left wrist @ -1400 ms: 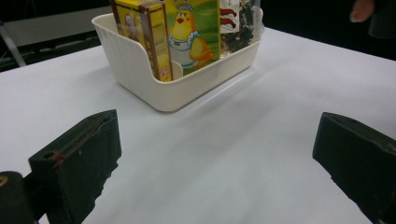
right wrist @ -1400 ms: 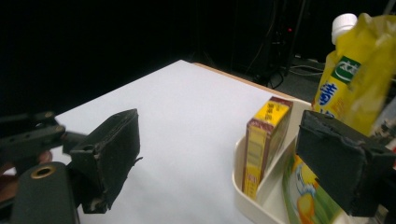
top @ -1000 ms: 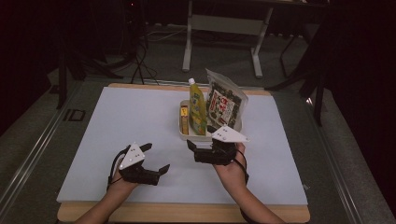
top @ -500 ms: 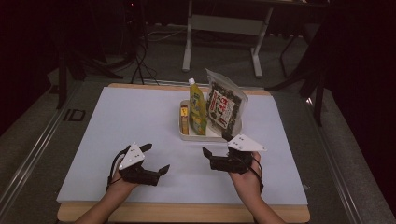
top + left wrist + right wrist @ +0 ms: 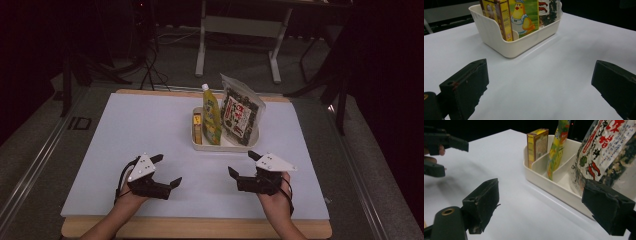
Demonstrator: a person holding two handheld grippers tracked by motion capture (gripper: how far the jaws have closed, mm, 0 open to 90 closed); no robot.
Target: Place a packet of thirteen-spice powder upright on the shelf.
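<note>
A white divided basket (image 5: pixel 224 146) stands at the middle back of the white table. It holds a small yellow box (image 5: pixel 198 128), an upright yellow-green pouch (image 5: pixel 211 116) and a dark snack bag (image 5: pixel 242 118). My left gripper (image 5: pixel 168 170) rests open on the near left of the table, holding nothing. My right gripper (image 5: pixel 241 163) stands open and holds nothing, just in front of the basket. In the left gripper view the basket (image 5: pixel 499 41) lies ahead of the open left gripper (image 5: pixel 539 85). In the right gripper view the basket (image 5: pixel 549 185), box (image 5: pixel 537 143), pouch (image 5: pixel 556 147) and bag (image 5: pixel 604 152) are close ahead of the right gripper (image 5: pixel 544 205).
The white table top (image 5: pixel 130 135) ends in a wooden front edge (image 5: pixel 200 227). A metal stand (image 5: pixel 240 30) and dark cables lie on the floor behind. The left gripper (image 5: pixel 439 152) appears far off in the right gripper view.
My right gripper has drawn back from the basket toward the near edge and a little to the right, staying open. The left gripper has not moved.
</note>
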